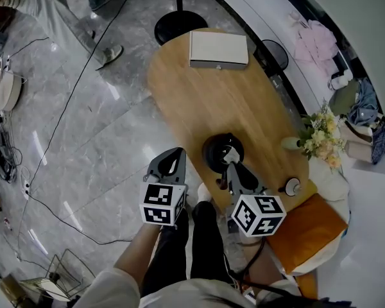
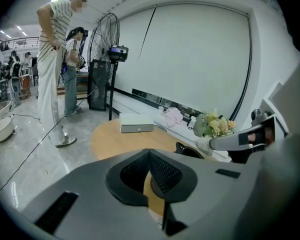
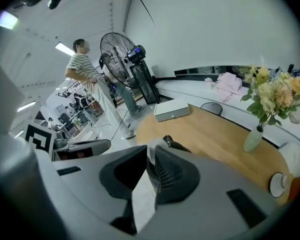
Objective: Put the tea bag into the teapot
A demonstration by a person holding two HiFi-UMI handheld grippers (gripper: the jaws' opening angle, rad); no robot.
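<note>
The left tongs (image 1: 173, 161) are hanging clenched on nothing, off the surface's (image 1: 212, 88) near-left edge. The right tongs (image 1: 229, 158) are pinching the white tea bag (image 3: 144, 196) over the black teapot (image 1: 212, 150). Judging by this, only lowering and releasing are remaining.

White tea bag (image 3: 142, 200) held flat, over black round teapot (image 1: 212, 151), upright.

Head cam's up high, staring steeply down at the table (image 1: 224, 101). The left gripper (image 2: 149, 151) and right gripper (image 3: 150, 151) each carry a cam tight behind the jaws, so close the tea bag (image 3: 142, 199) between the right jaws looms big, aimed low across the tabletop. All three catch the white box (image 1: 219, 49) far beyond the jaws.
</note>
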